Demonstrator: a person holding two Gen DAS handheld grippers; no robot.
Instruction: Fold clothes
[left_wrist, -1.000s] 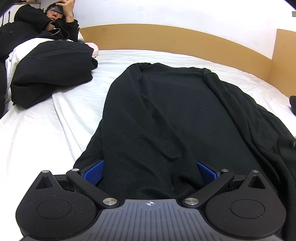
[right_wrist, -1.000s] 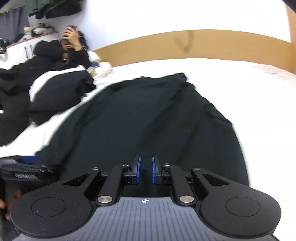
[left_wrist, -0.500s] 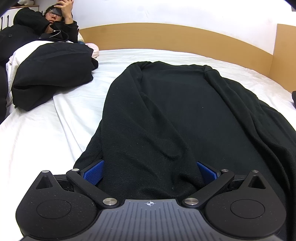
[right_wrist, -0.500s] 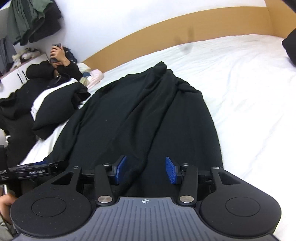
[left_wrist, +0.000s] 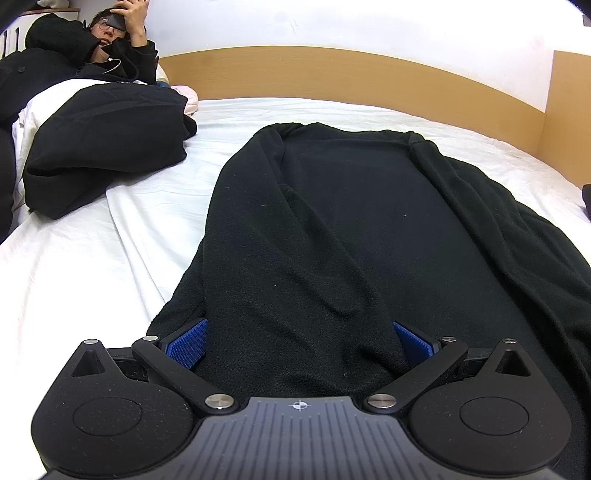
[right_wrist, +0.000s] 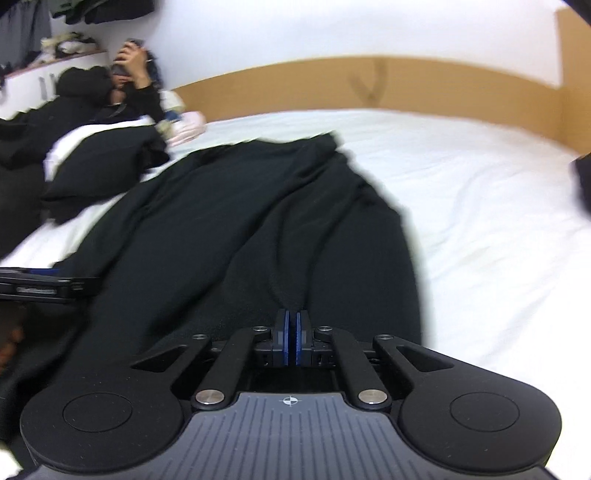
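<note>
Blue pads on the right gripper (right_wrist: 292, 341) are pinched together at the sweater's (right_wrist: 236, 229) hem, whether on cloth I can't tell. Left gripper (left_wrist: 300, 343) sits wide open straddling the hem, probably lining up a matching grab. Sweater's flat on the bed (left_wrist: 110, 266).

The sweater (left_wrist: 351, 221) in front of you is plain black, without pattern. The sheet (left_wrist: 92, 277) under it is white. At your ten o'clock you have a black bundle of cloth (left_wrist: 107, 144). The headboard (left_wrist: 332, 70) at twelve o'clock is light brown. Your gripper pads (left_wrist: 188, 341) are blue with fine ribs.
</note>
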